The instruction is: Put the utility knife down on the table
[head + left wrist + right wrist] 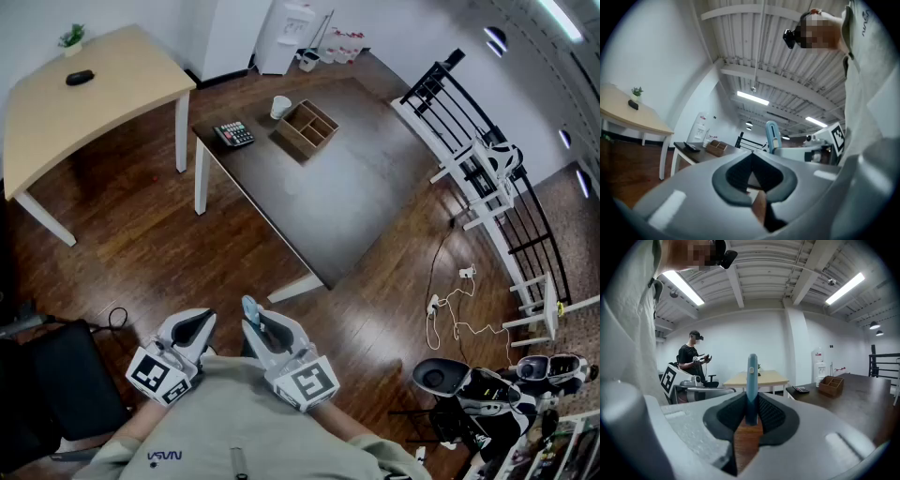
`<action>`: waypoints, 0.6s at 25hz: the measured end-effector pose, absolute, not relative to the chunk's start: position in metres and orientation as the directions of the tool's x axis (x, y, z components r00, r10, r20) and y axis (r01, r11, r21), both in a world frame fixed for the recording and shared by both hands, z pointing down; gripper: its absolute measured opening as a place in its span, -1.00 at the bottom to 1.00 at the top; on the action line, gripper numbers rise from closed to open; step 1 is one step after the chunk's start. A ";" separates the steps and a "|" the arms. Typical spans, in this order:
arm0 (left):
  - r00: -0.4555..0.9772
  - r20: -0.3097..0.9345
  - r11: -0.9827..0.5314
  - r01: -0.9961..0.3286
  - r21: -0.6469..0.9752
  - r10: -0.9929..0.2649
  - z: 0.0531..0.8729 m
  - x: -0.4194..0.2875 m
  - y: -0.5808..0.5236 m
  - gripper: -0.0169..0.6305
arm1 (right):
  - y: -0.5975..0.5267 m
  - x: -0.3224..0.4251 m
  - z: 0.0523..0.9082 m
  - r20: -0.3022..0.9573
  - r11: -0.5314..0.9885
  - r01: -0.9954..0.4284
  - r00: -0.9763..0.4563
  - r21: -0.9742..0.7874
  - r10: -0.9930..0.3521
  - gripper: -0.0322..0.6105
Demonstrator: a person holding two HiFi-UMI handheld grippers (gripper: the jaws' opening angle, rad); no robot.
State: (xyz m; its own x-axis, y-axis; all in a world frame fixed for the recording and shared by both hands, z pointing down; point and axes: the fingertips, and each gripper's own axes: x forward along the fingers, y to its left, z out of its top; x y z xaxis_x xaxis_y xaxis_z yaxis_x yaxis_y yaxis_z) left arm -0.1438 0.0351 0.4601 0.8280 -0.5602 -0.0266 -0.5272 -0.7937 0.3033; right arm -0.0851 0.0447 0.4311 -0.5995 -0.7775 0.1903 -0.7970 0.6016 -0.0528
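A light blue utility knife (752,380) stands upright between the pads of my right gripper (751,417), which is shut on it. From the head view the knife (249,308) pokes out of the right gripper (263,330), held close to the person's body above the wooden floor. Just to its left is my left gripper (194,330), with its jaws together and nothing between them. The left gripper view shows its own pads (740,176) closed and the knife (772,136) off to the right. The dark table (356,197) lies ahead, apart from both grippers.
On the dark table's far end stand a wooden organizer (307,128), a calculator (234,134) and a white cup (280,107). A beige table (56,122) stands at the left, a black railing (487,178) at the right. Cables (455,305) lie on the floor. Another person (693,355) stands far off.
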 end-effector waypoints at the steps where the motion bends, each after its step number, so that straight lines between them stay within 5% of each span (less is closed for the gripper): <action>1: 0.823 -0.027 -0.790 -0.535 0.300 -0.568 0.461 -0.144 0.031 -0.94 | 0.039 -0.083 0.432 0.187 0.604 -0.795 -0.602 -0.053 -0.776 -0.68; 15: 0.761 0.006 -0.741 -0.634 0.224 -0.649 0.448 -0.096 -0.096 -0.94 | -0.104 0.028 0.459 0.213 0.547 -0.835 -0.545 -0.051 -0.811 -0.68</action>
State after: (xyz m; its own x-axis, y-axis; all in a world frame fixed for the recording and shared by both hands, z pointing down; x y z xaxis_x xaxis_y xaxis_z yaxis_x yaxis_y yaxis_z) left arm -0.0955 -0.0961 0.4478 0.7607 -0.6491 0.0058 -0.6336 -0.7406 0.2237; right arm 0.0282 -0.1039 0.4592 -0.5445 -0.8112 0.2130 -0.8354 0.5473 -0.0511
